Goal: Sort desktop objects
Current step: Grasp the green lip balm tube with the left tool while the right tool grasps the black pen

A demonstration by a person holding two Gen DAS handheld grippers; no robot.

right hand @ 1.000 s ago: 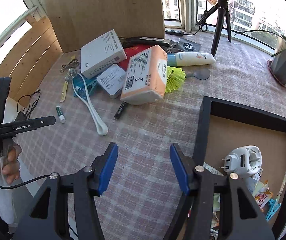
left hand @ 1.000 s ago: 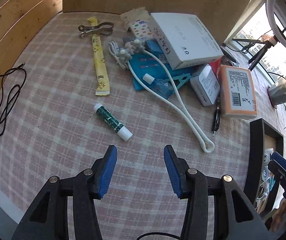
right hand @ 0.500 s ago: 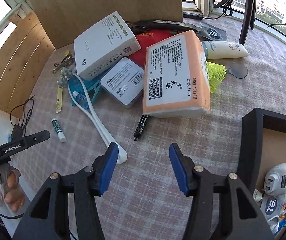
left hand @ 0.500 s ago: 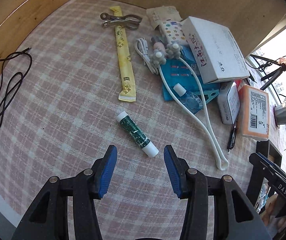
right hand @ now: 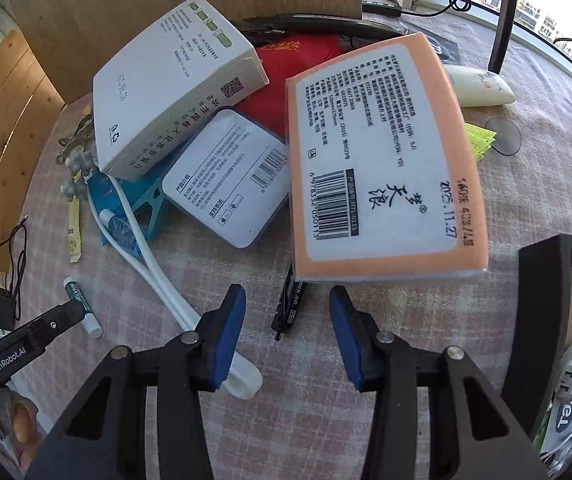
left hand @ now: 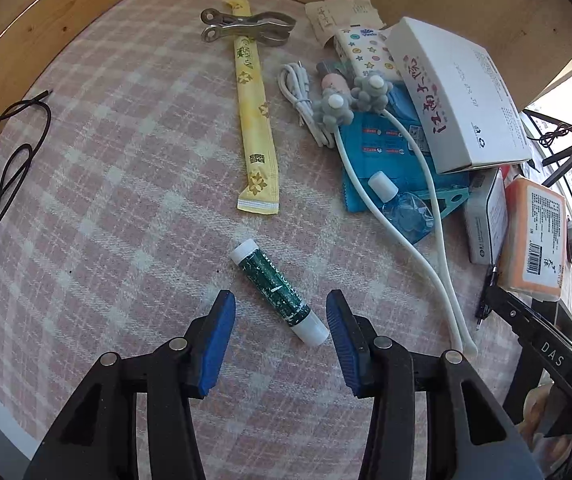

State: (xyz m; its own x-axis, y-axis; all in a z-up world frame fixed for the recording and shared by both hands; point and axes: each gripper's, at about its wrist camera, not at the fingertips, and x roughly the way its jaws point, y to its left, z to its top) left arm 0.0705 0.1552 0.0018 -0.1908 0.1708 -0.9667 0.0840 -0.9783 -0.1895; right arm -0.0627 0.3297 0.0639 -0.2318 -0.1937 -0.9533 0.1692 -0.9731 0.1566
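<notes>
A green lip-balm tube (left hand: 274, 286) with white ends lies slanted on the checked cloth. My left gripper (left hand: 281, 304) hangs over it, pointing steeply down. Its jaws are closing with the tube between the blue pads, which stand apart from it. A black pen (right hand: 288, 308) lies half under an orange tissue pack (right hand: 382, 160). My right gripper (right hand: 286, 300) is over the pen's free end, its jaws closing with the pen tip between the pads and not touched. The tube (right hand: 80, 304) also shows in the right wrist view, under the left gripper's finger.
A pile sits behind: white box (right hand: 166, 88), small white tin (right hand: 230, 184), blue packets, and a white bendy loop (left hand: 426, 264). A yellow sleeve (left hand: 254, 120) and metal clip (left hand: 246, 30) lie at the back. A black tray (right hand: 542, 312) stands right, a black cable (left hand: 6, 168) left.
Both grippers have come lower. The left one closed in on the green tube, now between its jaws. The right one shifted from the tray toward the pen, and its jaws narrowed.
</notes>
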